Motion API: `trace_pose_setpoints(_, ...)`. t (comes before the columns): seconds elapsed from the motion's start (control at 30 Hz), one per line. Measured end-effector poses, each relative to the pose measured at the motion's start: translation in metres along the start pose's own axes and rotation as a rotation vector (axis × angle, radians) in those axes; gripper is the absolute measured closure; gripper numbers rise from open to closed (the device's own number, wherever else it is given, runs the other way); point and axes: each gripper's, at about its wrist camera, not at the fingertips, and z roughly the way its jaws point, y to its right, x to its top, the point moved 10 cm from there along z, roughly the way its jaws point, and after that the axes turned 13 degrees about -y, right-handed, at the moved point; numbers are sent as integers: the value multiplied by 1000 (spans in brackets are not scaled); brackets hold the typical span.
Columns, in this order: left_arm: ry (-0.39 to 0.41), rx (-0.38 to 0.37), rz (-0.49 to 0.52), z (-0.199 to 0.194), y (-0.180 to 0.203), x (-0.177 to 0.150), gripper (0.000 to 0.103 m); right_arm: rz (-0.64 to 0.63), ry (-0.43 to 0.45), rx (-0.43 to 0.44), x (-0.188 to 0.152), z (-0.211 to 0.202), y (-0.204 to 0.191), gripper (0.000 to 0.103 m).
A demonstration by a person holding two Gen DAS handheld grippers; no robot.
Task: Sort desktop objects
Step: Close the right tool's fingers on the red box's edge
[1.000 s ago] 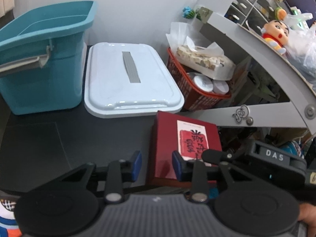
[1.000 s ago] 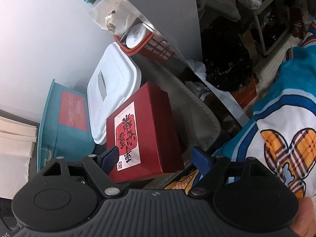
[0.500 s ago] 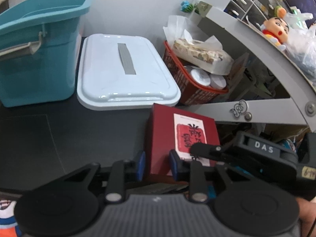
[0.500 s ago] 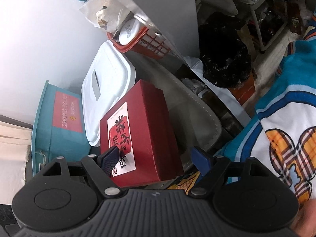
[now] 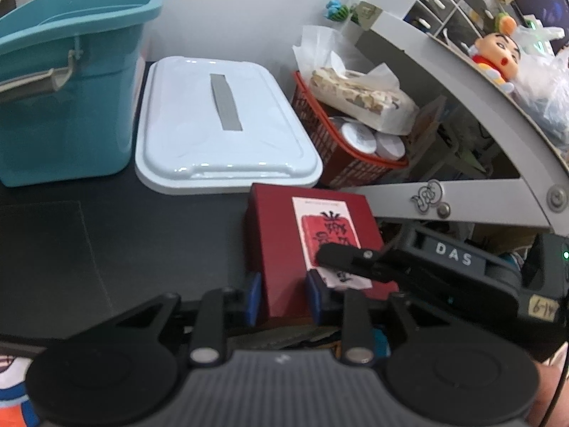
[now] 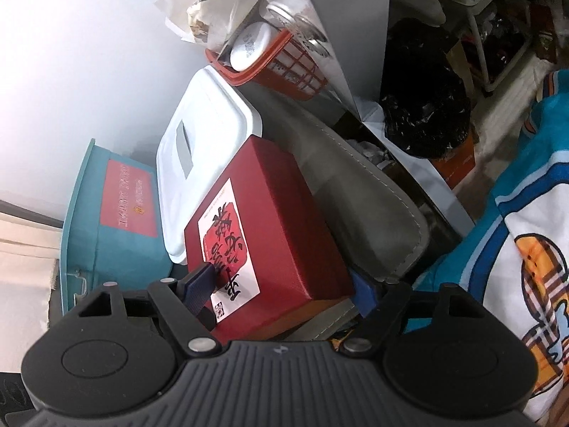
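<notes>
The red box (image 5: 313,245), low in the frame, is clamped by the left tool (image 5: 282,295) and by the right tool (image 6: 281,284), which has just been closing; a lift toward the teal bin (image 5: 67,82) is judged next.

Your left gripper (image 5: 282,297) sits low in the left-wrist frame, centre, pointing steeply downward, its blue pads clamped on the near corner of the red box (image 5: 313,245). Your right gripper (image 6: 281,290), low centre in its frame, has just been closing, its pads against the box's faces.
</notes>
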Motion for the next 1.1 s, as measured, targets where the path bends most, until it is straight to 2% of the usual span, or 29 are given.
trace_pose_setpoints(0.43,34,-6,-38,-6,1,-14,73,22,-15,17,-12,-12,7,27)
trace_pose_setpoints(0.6,56,-2,-55,-14,-4,-8,74,37,-3,2,-9,-15,12,20)
trace_pose_setpoints(0.97,26,9,-28,-4,4,-1,74,41,-23,25,-8,1,11,17)
trace_pose_setpoints(1.1,20,-3,-41,-1,4,-6,72,33,-23,33,-8,1,9,21)
